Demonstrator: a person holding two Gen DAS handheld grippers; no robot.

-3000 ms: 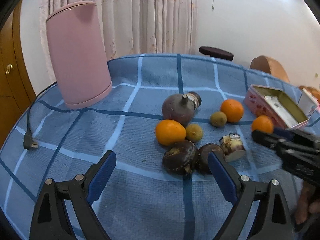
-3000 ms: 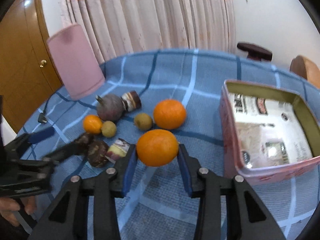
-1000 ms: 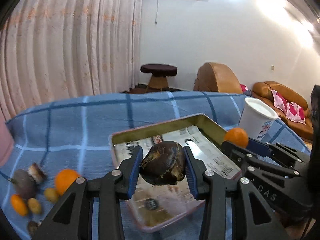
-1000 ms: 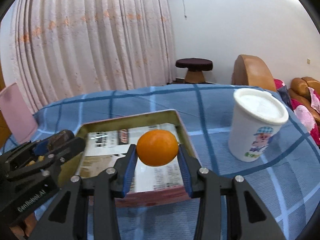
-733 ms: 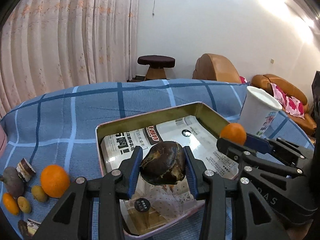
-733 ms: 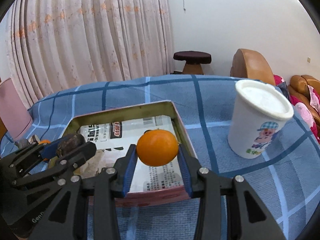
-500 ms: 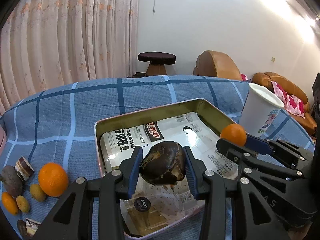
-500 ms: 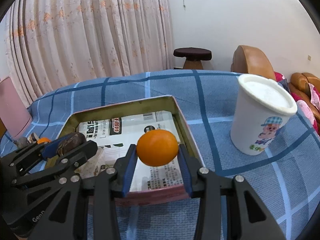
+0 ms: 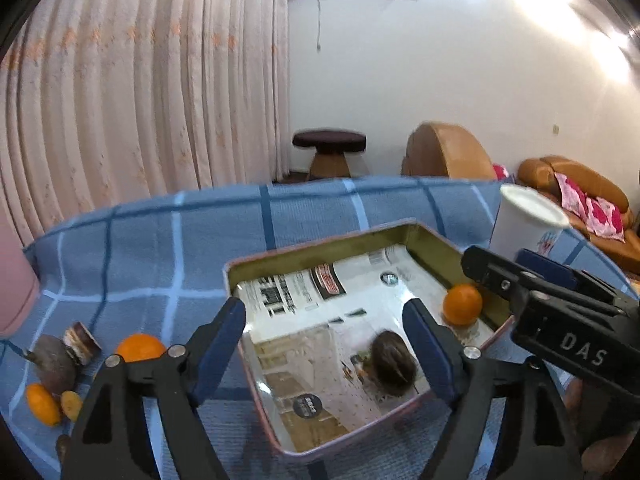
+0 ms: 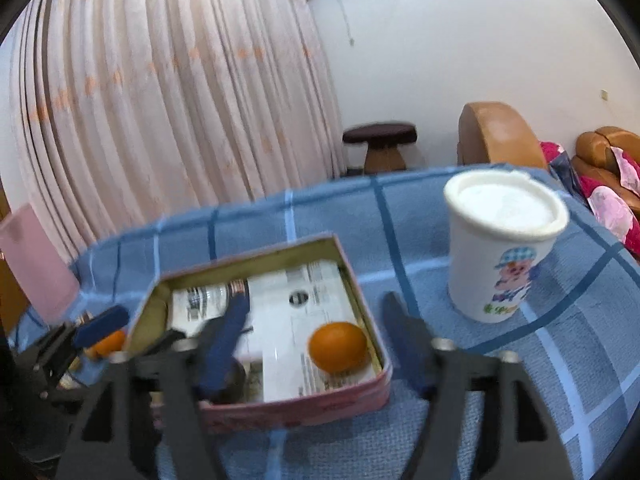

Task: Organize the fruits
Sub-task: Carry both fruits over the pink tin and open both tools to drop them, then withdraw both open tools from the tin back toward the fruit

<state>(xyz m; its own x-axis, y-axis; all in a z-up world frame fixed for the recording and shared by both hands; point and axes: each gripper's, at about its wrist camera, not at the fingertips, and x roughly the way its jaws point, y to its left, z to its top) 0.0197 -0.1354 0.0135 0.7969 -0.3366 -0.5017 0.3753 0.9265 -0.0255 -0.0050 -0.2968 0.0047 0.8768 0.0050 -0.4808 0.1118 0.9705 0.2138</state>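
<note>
A pink tin [image 9: 312,246] lined with newspaper sits on the blue checked tablecloth. Inside it lie a dark brown fruit [image 9: 392,364] and an orange [image 9: 462,305]. My left gripper [image 9: 326,330] is open and empty above the tin's near left part. My right gripper [image 10: 312,338] is open and empty above the tin [image 10: 372,384], just over the orange [image 10: 338,347]. The right gripper also shows at the right edge of the left wrist view [image 9: 532,288]. More fruit stays on the cloth at left: an orange [image 9: 140,347], a small orange [image 9: 42,404] and a dark round fruit [image 9: 54,362].
A white lidded cup [image 10: 502,256] stands right of the tin. A pink kettle [image 10: 38,264] stands at the far left. A cut fruit piece [image 9: 82,342] lies by the loose fruit. Beyond the table are a stool [image 9: 328,152] and armchairs.
Both grippers have opened. The dark fruit dropped from the left gripper into the tin, and the orange dropped from the right gripper into the tin. Both grippers have lifted slightly.
</note>
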